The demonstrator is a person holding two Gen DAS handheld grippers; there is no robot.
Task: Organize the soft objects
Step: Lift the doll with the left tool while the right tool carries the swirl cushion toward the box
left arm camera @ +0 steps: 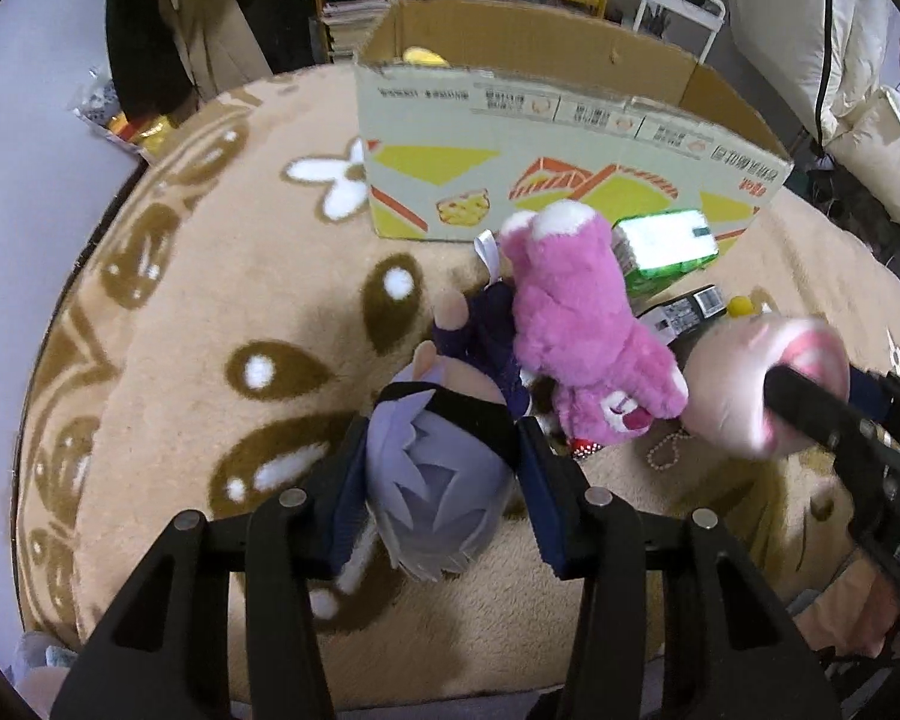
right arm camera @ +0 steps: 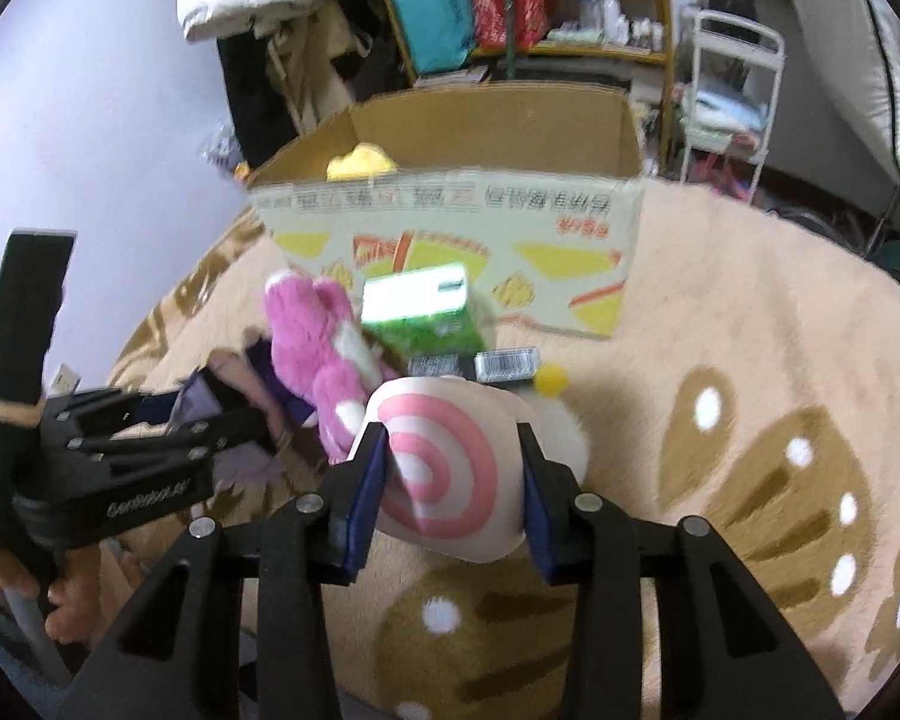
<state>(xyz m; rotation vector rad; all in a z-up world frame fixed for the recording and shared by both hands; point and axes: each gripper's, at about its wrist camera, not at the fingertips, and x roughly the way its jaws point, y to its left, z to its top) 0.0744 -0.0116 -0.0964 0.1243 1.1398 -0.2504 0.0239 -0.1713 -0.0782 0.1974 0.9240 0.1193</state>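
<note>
L gripper (left arm camera: 444,480) is clamped on a plush doll (left arm camera: 432,480) by its lavender felt-spiked head, blue pads pressed to both sides; the doll's dark-clothed body trails fwd, partly under the pink bear (left arm camera: 576,336). R gripper (right arm camera: 450,480) squeezes a round cream plush w/ pink spiral (right arm camera: 444,468), smooth, bulging btwn the pads. Both sit low over the tan shaggy rug (left arm camera: 210,276) w/ brown & white pattern. Pink bear is fuzzy, lying head-down twd camera, just beside both held toys. Behind it: glossy green pack (left arm camera: 666,246), a dark barcoded box (left arm camera: 684,312), small yellow ball (right arm camera: 551,383), crowded together. Further: open cardboard box (left arm camera: 510,174), top flaps up, something yellow inside, mostly hidden by wall. Rug left of box is free. R-wrist view is motion-blurred.
</note>
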